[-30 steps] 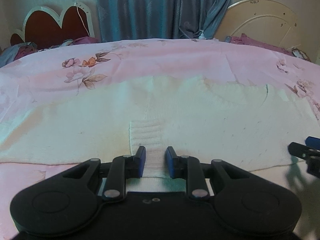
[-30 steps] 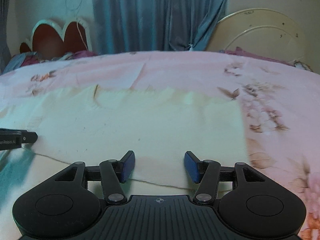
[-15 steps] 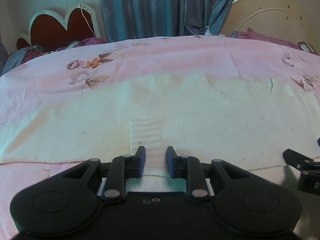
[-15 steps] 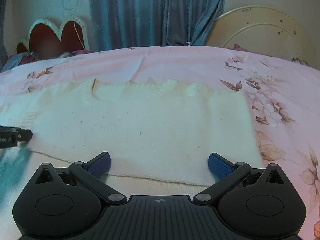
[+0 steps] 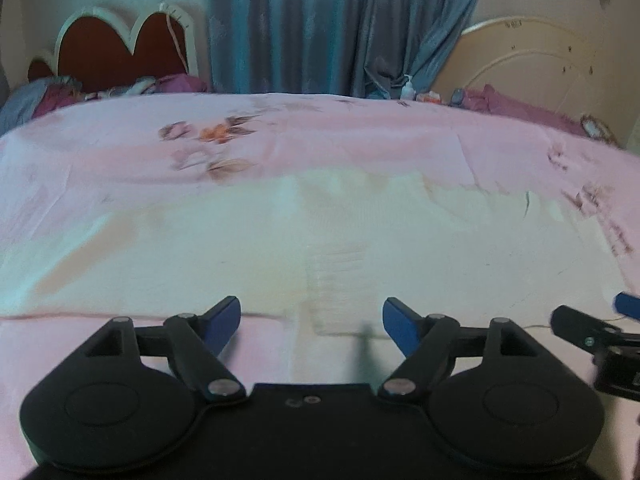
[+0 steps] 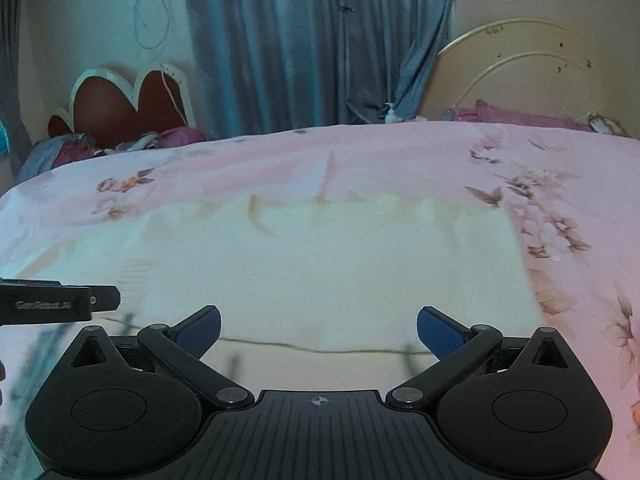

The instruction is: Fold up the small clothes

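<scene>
We see a cream-white knitted sweater [image 5: 360,232] lying flat across a pink floral bedsheet [image 5: 320,128], folded so its near edge runs as a straight line just ahead of both tools. A ribbed cuff [image 5: 336,280] of the sweater lies on top of the body near the front edge, in the left wrist view.

Left gripper [image 5: 311,320], black with blue pads: jaws opening, wide apart, nothing clamped. The cuff sits on the bed in the gap ahead of the pads, and the pads are not pressing on it. Frame is motion-blurred.

Right gripper [image 6: 319,330], same build: jaws spread wide, nothing between the pads. It hangs above the sweater's near folded edge; we cannot tell contact with the fabric, but it looks clear.

Each tool shows in the other's view: the right one at the right edge of the left view, the left one at the left edge of the right view.

Behind the bed: blue-grey curtains [image 6: 320,40], a red heart-shaped headboard with white trim [image 6: 124,100] on the left, a cream arched headboard [image 6: 520,68] on the right, and purple bedding [image 6: 516,114] below it.
</scene>
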Motion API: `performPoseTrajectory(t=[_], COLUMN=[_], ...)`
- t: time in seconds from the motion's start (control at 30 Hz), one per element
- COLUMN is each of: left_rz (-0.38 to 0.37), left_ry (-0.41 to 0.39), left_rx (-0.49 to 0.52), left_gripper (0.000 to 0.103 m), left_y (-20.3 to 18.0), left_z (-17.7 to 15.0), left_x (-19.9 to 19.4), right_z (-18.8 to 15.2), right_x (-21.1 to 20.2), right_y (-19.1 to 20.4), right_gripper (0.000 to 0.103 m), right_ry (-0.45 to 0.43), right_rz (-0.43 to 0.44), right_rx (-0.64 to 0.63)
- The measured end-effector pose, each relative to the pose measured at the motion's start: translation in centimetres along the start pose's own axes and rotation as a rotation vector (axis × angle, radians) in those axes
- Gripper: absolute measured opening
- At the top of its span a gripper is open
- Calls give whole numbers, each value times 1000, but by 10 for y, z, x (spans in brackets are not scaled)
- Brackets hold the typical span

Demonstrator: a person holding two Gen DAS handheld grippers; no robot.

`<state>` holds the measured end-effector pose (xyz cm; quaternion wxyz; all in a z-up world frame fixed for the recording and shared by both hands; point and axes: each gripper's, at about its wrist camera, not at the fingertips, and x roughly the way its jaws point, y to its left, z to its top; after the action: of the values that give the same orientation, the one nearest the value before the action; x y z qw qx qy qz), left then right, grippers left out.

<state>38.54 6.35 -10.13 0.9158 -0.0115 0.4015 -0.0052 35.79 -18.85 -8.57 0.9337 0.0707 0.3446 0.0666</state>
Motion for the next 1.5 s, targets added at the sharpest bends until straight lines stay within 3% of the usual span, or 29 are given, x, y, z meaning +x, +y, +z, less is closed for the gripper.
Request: performPoseTrajectory(t=[0.2,0.4,0.5,0.63,0.77,0.87,0.93,0.97,1.07,1.13,1.17,1.23,1.33,1.5], left_rz=[17,105,127,87,58,55,58,59,67,52,39,9,-47,-183], left_ry=[11,27,32,7,-37,-67,-72,-81,-117,-150,-166,-204,-255,-298], left_rx=[-188,-451,-569,-671,-714,-739,-749,-760,-725,-695,-685,-644,-562,-390], left_gripper=[79,65,64,58,47,28,8,6,3,3,3,3,3,3], left_y=[109,234,277,308,320,327,330,330,322,315,312,305,278,201], left_z=[-13,-34,-44,-49,-44,-42,-40,-40,-39,-34,-30,-20,3,44], left_x=[-23,-30,-27,-18,-3,6,16,18,14,7,2,-9,-24,-41], right_z=[0,1,2,2,3,6,8,9,10,8,5,-5,-4,2], right_x=[1,20,27,37,47,51,54,56,63,71,78,93,88,64], right_y=[53,95,112,127,130,128,125,124,117,113,111,107,105,80], right_gripper=[103,103,103,103,103,103,103,103,99,81,79,80,80,80], right_ry=[-21,-1,1,6,9,4,-5,-9,-15,11,40,106,92,55], right_rz=[38,35,36,30,9,-19,-45,-59,-108,-130,-148,-165,-149,-68], right_rx=[12,5,-4,-26,-8,-8,-5,-6,-5,-4,-2,-19,-42,74])
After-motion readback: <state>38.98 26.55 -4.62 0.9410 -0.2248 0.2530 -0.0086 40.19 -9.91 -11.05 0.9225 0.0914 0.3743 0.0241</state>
